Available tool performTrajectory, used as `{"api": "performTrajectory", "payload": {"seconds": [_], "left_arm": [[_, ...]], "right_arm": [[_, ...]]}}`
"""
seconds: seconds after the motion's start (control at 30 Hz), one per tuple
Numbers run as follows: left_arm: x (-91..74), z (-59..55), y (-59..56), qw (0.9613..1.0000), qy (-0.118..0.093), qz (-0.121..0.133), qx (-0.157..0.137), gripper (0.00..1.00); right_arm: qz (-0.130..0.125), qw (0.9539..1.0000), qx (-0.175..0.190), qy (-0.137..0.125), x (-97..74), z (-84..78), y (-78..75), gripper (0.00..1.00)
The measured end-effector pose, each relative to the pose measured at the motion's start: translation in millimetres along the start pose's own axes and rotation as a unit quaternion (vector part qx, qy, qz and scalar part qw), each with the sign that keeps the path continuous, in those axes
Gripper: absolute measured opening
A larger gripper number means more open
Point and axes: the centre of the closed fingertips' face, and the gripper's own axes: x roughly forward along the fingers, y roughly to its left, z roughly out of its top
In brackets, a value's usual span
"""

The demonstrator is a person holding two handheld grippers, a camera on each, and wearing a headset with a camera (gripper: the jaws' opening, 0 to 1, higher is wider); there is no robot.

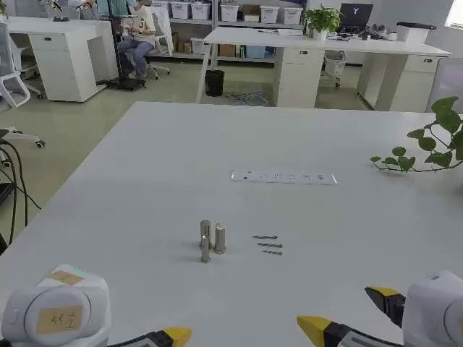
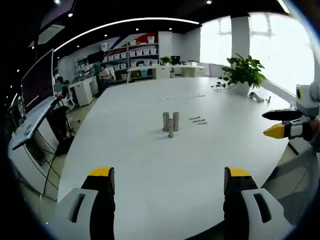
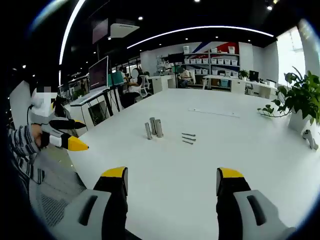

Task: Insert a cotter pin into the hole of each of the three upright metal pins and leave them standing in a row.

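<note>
Start state, nothing inserted yet. The three pins (image 1: pixel 220 238) stand upright mid-table in a tight triangular cluster, close together; I cannot tell whether they touch, and they are not in a row. They are short grey metal cylinders with a dull sheen and flat tops. Cross-holes are too small to make out. The three cotter pins (image 1: pixel 269 245) lie flat just to the pins' right, clear of them, stacked parallel one behind another. They are thin, dark wire pieces, and their loop ends cannot be resolved. That layout looks like deliberate staging, stock on one side and posts on the other, each piece separately reachable. The table (image 1: pixel 145 181) is white, matte and smooth, so small wire parts may slide when nudged. The left gripper (image 2: pixel 170 172) hovers at the near edge with jaws spread wide and nothing between them; its tips are yellow on black fingers. The right gripper (image 3: pixel 172 174) does likewise, parted and empty, aimed toward the parts. Both sit well back from the work, probably a ready pose before the first pick. Judgement: the right side is nearer the cotter pins, the left better placed to steady a pin. A white power strip (image 1: pixel 283 177) lies further back, and a leafy plant (image 1: pixel 427 144) sits at the right edge.
</note>
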Motion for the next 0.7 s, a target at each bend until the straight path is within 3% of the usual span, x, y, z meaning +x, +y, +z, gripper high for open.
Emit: {"api": "performTrajectory", "payload": {"seconds": [0.7], "left_arm": [[-1.9, 3.4, -1.0, 0.9999, -0.013, -0.003, -0.001, 0.90]], "right_arm": [[0.023, 0.9997, -0.006, 0.003, 7.4, 2.4, 9.1, 0.80]]}}
